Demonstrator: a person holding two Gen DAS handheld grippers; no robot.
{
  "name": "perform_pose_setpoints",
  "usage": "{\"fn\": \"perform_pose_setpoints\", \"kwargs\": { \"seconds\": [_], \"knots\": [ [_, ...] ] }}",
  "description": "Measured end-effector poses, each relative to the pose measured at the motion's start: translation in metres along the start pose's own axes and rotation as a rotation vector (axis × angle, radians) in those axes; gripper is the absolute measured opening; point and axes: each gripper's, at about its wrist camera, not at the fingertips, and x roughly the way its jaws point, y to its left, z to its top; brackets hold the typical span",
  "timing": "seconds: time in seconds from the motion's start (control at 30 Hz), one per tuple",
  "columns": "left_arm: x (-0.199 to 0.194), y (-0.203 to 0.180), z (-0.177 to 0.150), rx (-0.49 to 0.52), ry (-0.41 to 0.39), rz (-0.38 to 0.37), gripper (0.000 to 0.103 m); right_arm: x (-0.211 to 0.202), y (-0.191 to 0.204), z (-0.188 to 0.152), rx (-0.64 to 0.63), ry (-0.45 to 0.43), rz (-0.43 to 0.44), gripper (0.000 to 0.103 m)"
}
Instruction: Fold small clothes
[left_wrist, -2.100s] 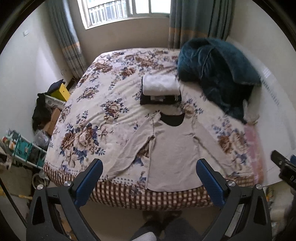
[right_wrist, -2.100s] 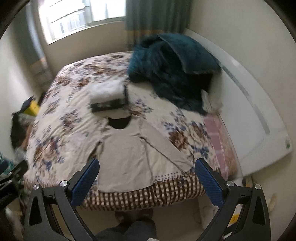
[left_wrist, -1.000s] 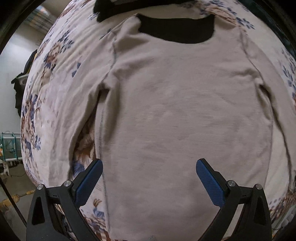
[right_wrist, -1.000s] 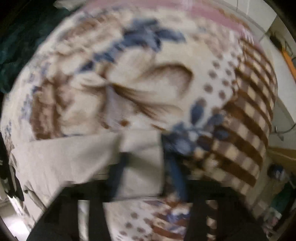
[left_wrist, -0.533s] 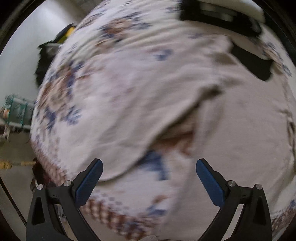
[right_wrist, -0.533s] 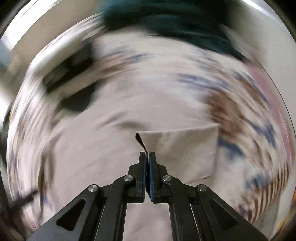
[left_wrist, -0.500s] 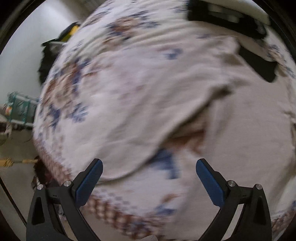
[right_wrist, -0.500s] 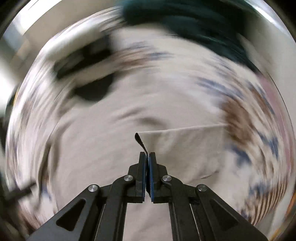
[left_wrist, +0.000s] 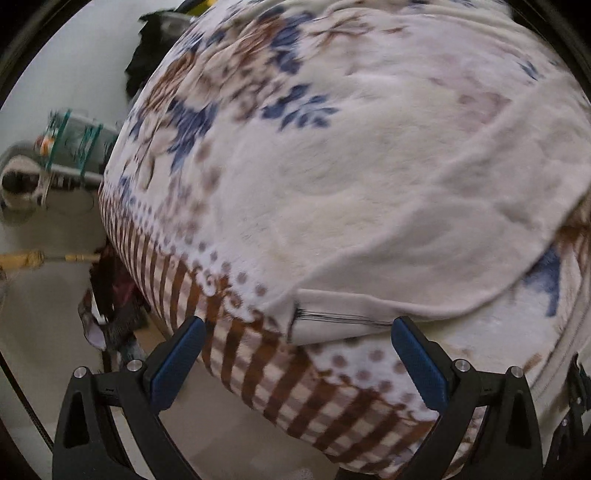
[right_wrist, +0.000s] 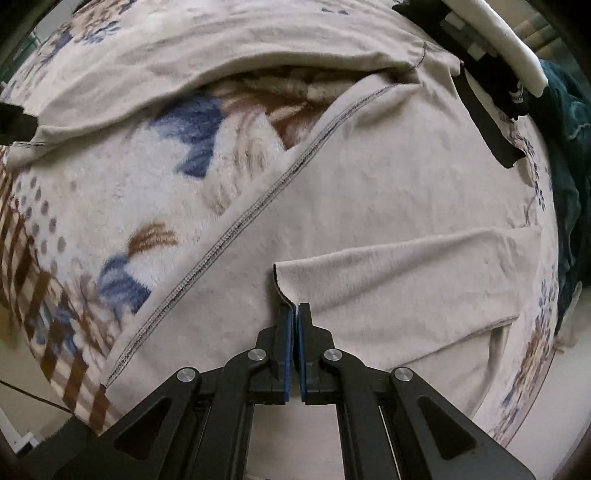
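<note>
A beige long-sleeved top (right_wrist: 388, 192) with a black collar (right_wrist: 487, 122) lies flat on the floral bed blanket (right_wrist: 122, 206). My right gripper (right_wrist: 294, 310) is shut on the cuff of the right sleeve (right_wrist: 399, 280), which is folded across the top's body. In the left wrist view the other sleeve (left_wrist: 424, 206) lies stretched toward the bed's edge, its cuff (left_wrist: 332, 325) between the open fingers of my left gripper (left_wrist: 295, 354), just beyond the tips.
A stack of folded black and white clothes (right_wrist: 480, 40) sits beyond the collar. A dark teal blanket (right_wrist: 569, 155) is heaped at the right. Beside the bed's checked edge (left_wrist: 258, 362) are floor clutter and a rack (left_wrist: 70, 147).
My right gripper has carried the sleeve cuff across the top's body toward the left. My left gripper has moved left and down to the other sleeve's cuff at the bed's edge.
</note>
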Motion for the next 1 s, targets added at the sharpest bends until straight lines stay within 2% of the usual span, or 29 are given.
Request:
{"fn": "perform_pose_setpoints", "kwargs": {
  "seconds": [0.1,0.2,0.23,0.27,0.3,0.33,0.37,0.43,0.53,0.57,0.63,0.67,0.73,0.8,0.93,1.0],
  "knots": [
    [0.008,0.023,0.000,-0.076,0.035,-0.033,0.103,-0.001,0.014,-0.002,-0.005,0.041,0.009,0.005],
    [0.013,0.036,-0.004,-0.158,0.083,-0.098,0.103,0.000,0.013,0.000,0.069,0.124,0.119,0.009],
    [0.017,0.043,-0.005,-0.200,0.102,-0.144,0.103,-0.002,0.010,-0.001,0.116,0.137,0.174,0.021],
    [0.021,0.047,-0.006,-0.229,0.116,-0.174,0.103,-0.006,0.005,-0.005,0.173,0.146,0.231,0.048],
    [0.027,0.055,-0.008,-0.278,0.139,-0.232,0.103,-0.009,-0.001,-0.009,0.232,0.151,0.275,0.059],
    [0.034,0.062,-0.011,-0.329,0.165,-0.289,0.103,-0.012,-0.009,-0.015,0.292,0.151,0.304,0.066],
    [0.040,0.068,-0.013,-0.367,0.182,-0.319,0.103,-0.015,-0.017,-0.022,0.362,0.143,0.301,0.066],
    [0.056,0.078,-0.022,-0.471,0.232,-0.429,0.103,-0.016,-0.035,-0.043,0.510,0.141,0.261,0.066],
    [0.085,0.094,-0.040,-0.693,0.342,-0.633,0.103,-0.010,-0.056,-0.080,0.694,0.171,0.212,0.066],
    [0.089,0.097,-0.043,-0.741,0.353,-0.657,0.103,-0.009,-0.060,-0.093,0.749,0.187,0.205,0.066],
    [0.098,0.106,-0.042,-0.822,0.343,-0.650,0.103,-0.008,-0.064,-0.117,0.823,0.206,0.194,0.066],
    [0.100,0.108,-0.039,-0.825,0.335,-0.622,0.103,-0.010,-0.063,-0.127,0.841,0.208,0.190,0.066],
    [0.103,0.108,-0.028,-0.755,0.312,-0.493,0.103,-0.015,-0.052,-0.144,0.830,0.203,0.172,0.066],
    [0.106,0.096,-0.031,-0.612,0.330,-0.358,0.103,-0.021,-0.039,-0.157,0.804,0.189,0.158,0.066],
    [0.111,0.086,-0.080,-0.481,0.431,-0.321,0.103,-0.036,-0.017,-0.174,0.763,0.168,0.145,0.066],
    [0.111,0.089,-0.100,-0.499,0.449,-0.343,0.103,-0.045,0.000,-0.182,0.751,0.156,0.146,0.066]
  ]
}}
